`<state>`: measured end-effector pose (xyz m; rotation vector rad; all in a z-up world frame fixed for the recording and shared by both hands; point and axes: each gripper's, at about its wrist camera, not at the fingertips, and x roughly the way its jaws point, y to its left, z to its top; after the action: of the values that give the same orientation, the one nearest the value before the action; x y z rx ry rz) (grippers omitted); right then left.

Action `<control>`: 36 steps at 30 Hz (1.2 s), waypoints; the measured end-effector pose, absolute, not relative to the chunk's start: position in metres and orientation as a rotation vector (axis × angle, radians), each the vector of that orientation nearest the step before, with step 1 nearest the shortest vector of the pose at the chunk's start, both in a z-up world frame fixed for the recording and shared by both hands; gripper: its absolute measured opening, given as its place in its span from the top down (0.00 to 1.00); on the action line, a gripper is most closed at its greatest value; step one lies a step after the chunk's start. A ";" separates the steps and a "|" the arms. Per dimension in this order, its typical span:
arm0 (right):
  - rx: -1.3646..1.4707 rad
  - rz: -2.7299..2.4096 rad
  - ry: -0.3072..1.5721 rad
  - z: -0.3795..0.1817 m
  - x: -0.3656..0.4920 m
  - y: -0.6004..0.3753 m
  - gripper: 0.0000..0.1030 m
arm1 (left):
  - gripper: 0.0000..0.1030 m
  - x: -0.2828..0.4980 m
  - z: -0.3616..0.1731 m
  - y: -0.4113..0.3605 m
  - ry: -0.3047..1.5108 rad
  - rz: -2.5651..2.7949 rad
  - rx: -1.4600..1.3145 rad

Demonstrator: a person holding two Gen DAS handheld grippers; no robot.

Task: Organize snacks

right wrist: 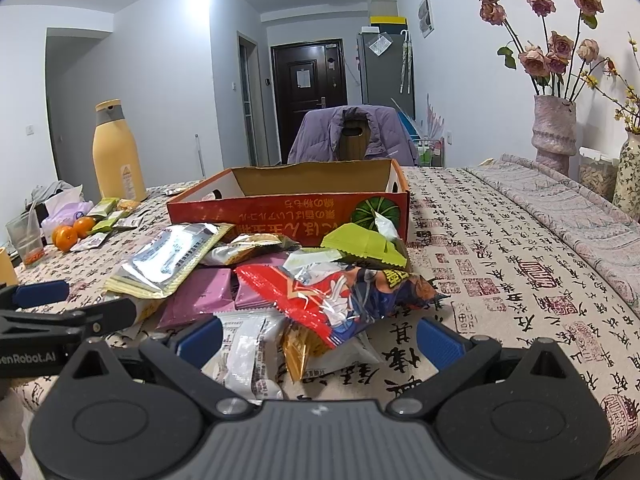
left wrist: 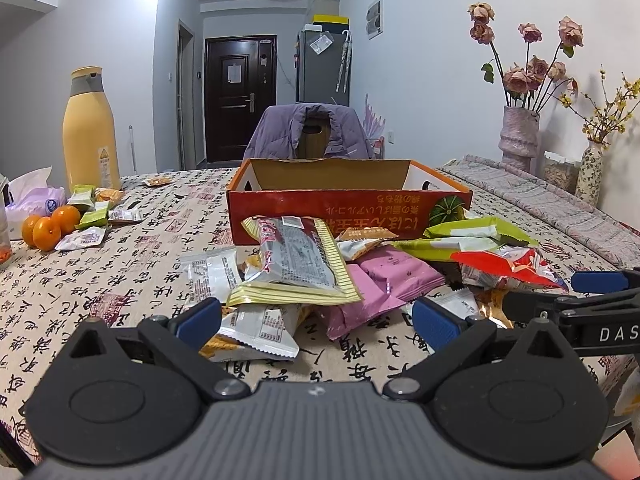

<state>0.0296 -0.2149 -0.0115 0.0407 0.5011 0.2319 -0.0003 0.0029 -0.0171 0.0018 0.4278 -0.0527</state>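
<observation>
A pile of snack packets lies on the table in front of an open red cardboard box [left wrist: 320, 216] [right wrist: 280, 210]. In the left wrist view I see a striped yellow packet [left wrist: 298, 264], a pink packet [left wrist: 384, 284], green packets [left wrist: 472, 236] and a red packet [left wrist: 508, 266]. In the right wrist view the red packet [right wrist: 332, 292] lies nearest, with a white packet [right wrist: 248, 352] under it. My left gripper [left wrist: 316, 320] is open and empty just before the pile. My right gripper [right wrist: 318, 340] is open, its blue pads on either side of the red and white packets, not closed on them.
A yellow bottle [left wrist: 90, 132], oranges [left wrist: 50, 228], a tissue pack [left wrist: 34, 198] and more small packets [left wrist: 96, 210] sit at the far left. Vases with dried flowers [left wrist: 520, 136] stand at the right. A chair with a purple jacket [left wrist: 312, 132] is behind the box.
</observation>
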 end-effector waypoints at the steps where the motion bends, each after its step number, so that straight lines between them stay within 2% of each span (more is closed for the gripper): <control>1: 0.040 0.232 0.502 -0.012 0.029 -0.215 0.00 | 0.00 -0.001 -0.017 0.003 0.428 -0.052 0.001; 17: 0.031 0.220 0.513 -0.014 0.034 -0.209 0.00 | 0.00 -0.001 -0.021 0.011 0.438 -0.042 -0.008; 27: -0.064 0.157 0.473 -0.021 0.066 -0.207 0.00 | 0.00 0.001 -0.021 0.011 0.441 -0.038 -0.010; 33: -0.095 0.197 0.451 -0.022 0.089 -0.206 0.01 | 0.00 0.004 -0.021 0.015 0.443 -0.023 -0.011; 36: -0.114 0.232 0.448 -0.023 0.096 -0.202 0.06 | 0.00 0.006 -0.023 0.016 0.449 -0.018 -0.014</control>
<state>0.0958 -0.2022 -0.0232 -0.1142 0.4481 0.2317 0.0063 0.0163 -0.0226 -0.0135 0.4492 -0.0179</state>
